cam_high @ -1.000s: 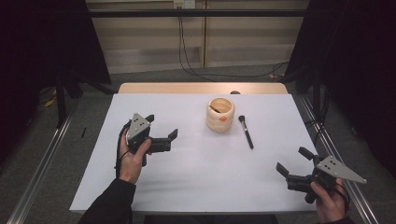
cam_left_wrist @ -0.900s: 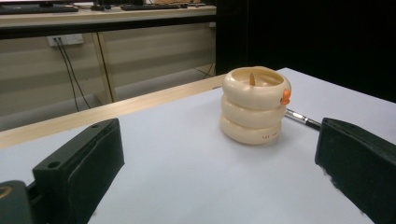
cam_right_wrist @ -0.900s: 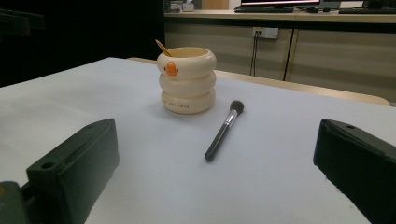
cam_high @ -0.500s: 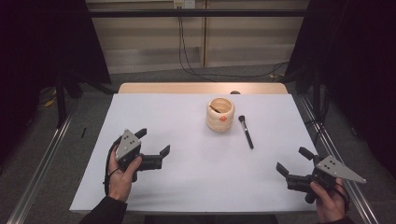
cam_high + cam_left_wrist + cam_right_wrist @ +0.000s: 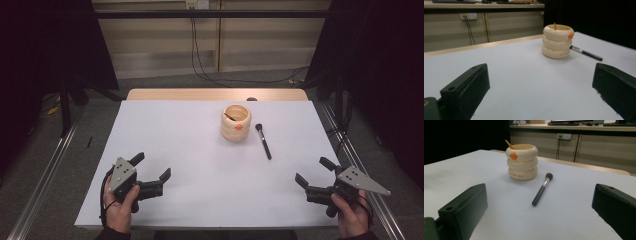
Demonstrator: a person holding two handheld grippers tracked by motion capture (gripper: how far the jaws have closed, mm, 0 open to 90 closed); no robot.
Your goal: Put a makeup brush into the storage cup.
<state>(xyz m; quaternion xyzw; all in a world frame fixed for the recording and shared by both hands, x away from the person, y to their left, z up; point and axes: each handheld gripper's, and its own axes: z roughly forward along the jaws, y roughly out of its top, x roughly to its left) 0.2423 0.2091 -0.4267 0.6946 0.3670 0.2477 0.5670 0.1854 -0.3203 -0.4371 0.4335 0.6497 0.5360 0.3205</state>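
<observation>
With both tools gaping wide and empty, the right tool [image 5: 315, 173] is best approaching the makeup brush [image 5: 263, 141] beside the cream ringed holder [image 5: 235, 122] across its handle, while the left tool [image 5: 151, 174] is idling.

Cream ringed holder [image 5: 235, 122] upright; black brush [image 5: 263, 141] flat beside

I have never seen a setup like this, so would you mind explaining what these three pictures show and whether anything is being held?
A person holds hand-held tongs in each hand: the left tongs and the right tongs, both open and holding nothing. One picture looks down from above the white-covered table; the other two come from cameras riding on each tool, looking out between its black jaws. On the table stand a cream ribbed ring-shaped holder bearing an orange mark and, beside it, a black-handled makeup brush lying flat.
</observation>
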